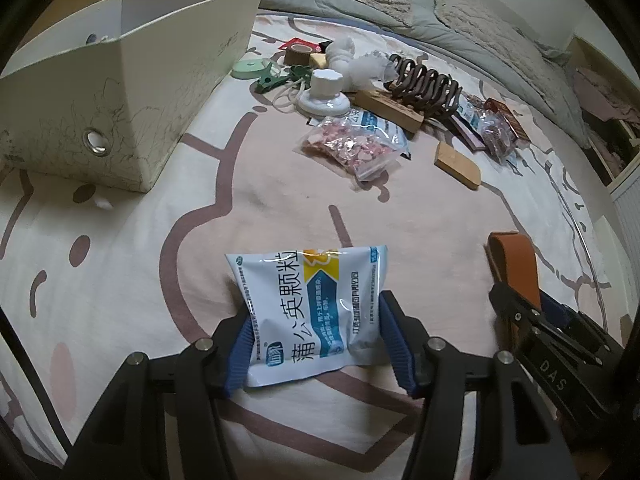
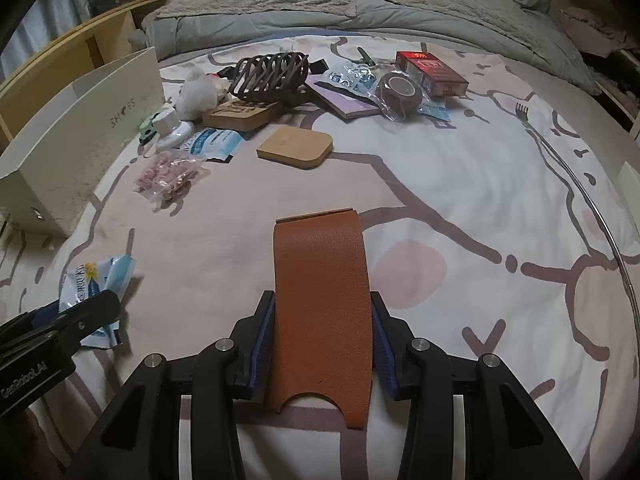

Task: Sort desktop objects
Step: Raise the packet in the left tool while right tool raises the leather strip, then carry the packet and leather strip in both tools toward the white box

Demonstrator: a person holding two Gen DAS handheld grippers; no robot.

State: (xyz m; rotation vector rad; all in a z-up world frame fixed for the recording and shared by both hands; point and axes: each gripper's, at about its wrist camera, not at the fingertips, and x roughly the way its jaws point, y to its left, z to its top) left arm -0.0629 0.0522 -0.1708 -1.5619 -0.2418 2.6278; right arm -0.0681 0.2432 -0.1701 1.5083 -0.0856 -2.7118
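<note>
Both grippers are loaded: the left gripper point(image 1: 316, 336) is clamped on a white-and-blue medicine granule sachet point(image 1: 308, 312), its blue pads point(image 1: 242, 348) pressing the packet's two side edges, while the right gripper point(image 2: 322, 340) is closed around a tan leather sleeve point(image 2: 322, 312) that stands up between its fingers. Each load sits over the near part of the bed point(image 2: 460, 184), the sachet to the left of the sleeve and apart from it. Against the bed's left edge stands an open cream storage box point(image 1: 120, 92), with a few small things just visible inside. Further up the bed, toward the grey duvet point(image 2: 260, 4), lies the unsorted heap: a brown claw hair clip point(image 2: 268, 74), a bag of pink dried petals point(image 1: 348, 148), two wooden blocks, a red carton point(image 2: 430, 72) and a roll of brown tape point(image 2: 400, 88). The step in hand looks like carrying picked items to the box. Next, the left gripper probably needs to lift leftward over the box's rim and release above the opening, the right following once it clears.
</note>
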